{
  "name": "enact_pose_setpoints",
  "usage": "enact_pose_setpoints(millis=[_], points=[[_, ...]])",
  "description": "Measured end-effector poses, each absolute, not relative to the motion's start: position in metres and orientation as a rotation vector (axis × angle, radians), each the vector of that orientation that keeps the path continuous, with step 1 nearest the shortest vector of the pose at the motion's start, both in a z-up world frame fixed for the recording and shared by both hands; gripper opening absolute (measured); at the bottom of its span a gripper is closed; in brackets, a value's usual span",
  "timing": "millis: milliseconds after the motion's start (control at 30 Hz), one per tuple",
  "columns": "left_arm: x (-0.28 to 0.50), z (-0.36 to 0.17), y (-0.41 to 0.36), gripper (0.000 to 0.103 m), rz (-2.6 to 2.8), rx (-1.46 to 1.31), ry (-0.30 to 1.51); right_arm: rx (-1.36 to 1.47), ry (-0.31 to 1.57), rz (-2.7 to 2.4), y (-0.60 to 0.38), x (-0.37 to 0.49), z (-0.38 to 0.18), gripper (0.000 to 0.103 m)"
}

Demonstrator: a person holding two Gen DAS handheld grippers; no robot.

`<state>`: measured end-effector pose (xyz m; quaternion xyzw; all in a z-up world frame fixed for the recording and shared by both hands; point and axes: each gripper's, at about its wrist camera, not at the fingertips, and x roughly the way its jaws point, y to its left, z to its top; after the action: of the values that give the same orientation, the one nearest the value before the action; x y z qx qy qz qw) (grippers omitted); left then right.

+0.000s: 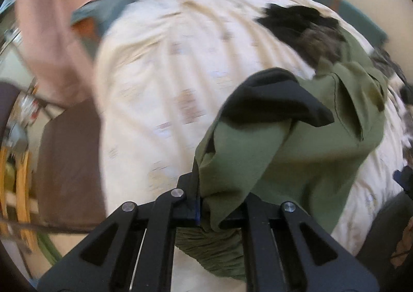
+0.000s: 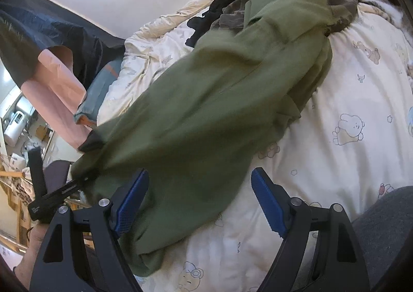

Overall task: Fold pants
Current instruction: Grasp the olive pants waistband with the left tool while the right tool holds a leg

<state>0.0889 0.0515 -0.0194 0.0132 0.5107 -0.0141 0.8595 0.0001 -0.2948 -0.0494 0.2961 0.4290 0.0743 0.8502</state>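
Two tongs working green pants on a bed.
Left wrist view: the left tongs (image 1: 204, 210) are clamping a bunched end of the green pants (image 1: 304, 160), a black lining (image 1: 271, 101) showing, over the cream bedsheet (image 1: 160, 90). Right wrist view: the right tongs (image 2: 200, 201) are standing apart above the pants (image 2: 206, 116) lying on the sheet (image 2: 335, 163); no writing is reading clearly.

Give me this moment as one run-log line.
left tool: shut on green pants, edge lifted | right tool: open, over pants, not gripping | surface: cartoon-print duvet | fold: not yet done
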Motion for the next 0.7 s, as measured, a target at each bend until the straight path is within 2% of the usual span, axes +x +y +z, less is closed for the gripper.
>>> enact_pose_setpoints(millis=[200,633,667,700], points=[[0.078,-0.042,0.107,0.006,0.081,-0.070,1.129,0.652,0.927,0.121,-0.307,0.011,-0.054,0.084],[0.086,-0.054,0.109,0.006,0.084,-0.102,1.137,0.761,0.953,-0.106,-0.359,0.135,-0.089,0.086],[0.088,-0.055,0.110,0.006,0.083,-0.107,1.140,0.757,0.966,-0.102,-0.361,0.146,-0.091,0.083],[0.088,-0.055,0.111,0.006,0.082,-0.111,1.140,0.743,0.975,-0.096,-0.360,0.154,-0.091,0.072]])
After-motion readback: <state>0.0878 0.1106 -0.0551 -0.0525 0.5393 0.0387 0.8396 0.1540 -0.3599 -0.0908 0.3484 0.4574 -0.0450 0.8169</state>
